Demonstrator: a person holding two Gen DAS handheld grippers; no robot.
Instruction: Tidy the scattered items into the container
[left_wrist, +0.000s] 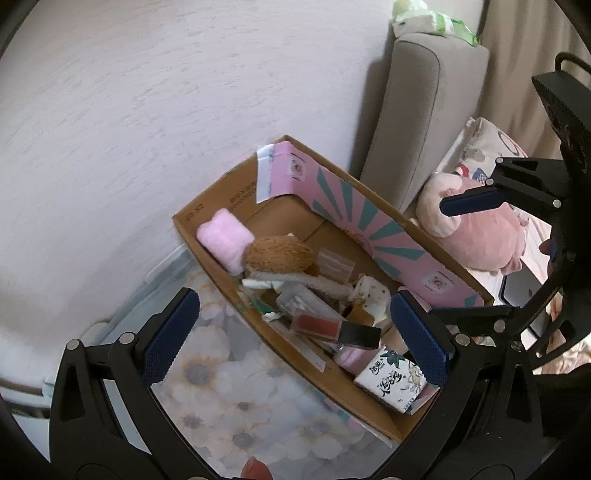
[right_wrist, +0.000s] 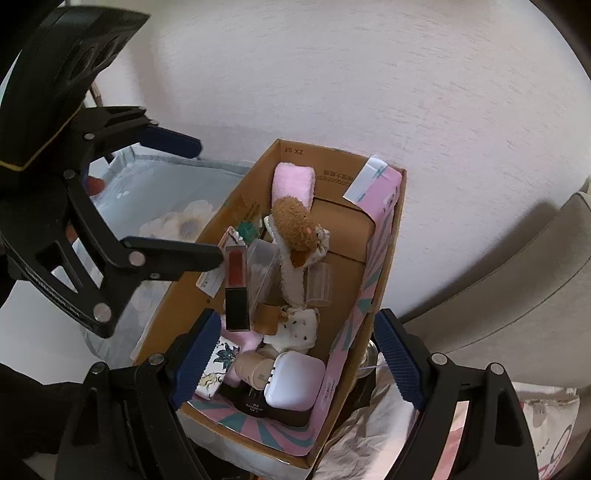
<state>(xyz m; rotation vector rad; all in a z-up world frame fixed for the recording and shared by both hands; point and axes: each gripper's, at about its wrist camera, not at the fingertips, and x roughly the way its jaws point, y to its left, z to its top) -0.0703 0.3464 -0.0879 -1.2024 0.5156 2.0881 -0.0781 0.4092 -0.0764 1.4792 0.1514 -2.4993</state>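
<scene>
An open cardboard box with pink patterned flaps stands by the wall. It holds a pink towel roll, a brown plush toy, a red lip gloss tube, a patterned white carton and a white case. My left gripper is open and empty above the box's near wall. My right gripper is open and empty over the box's near end.
A floral cloth covers the surface left of the box. A grey sofa arm and a pink plush sit to the right. The white wall is right behind the box.
</scene>
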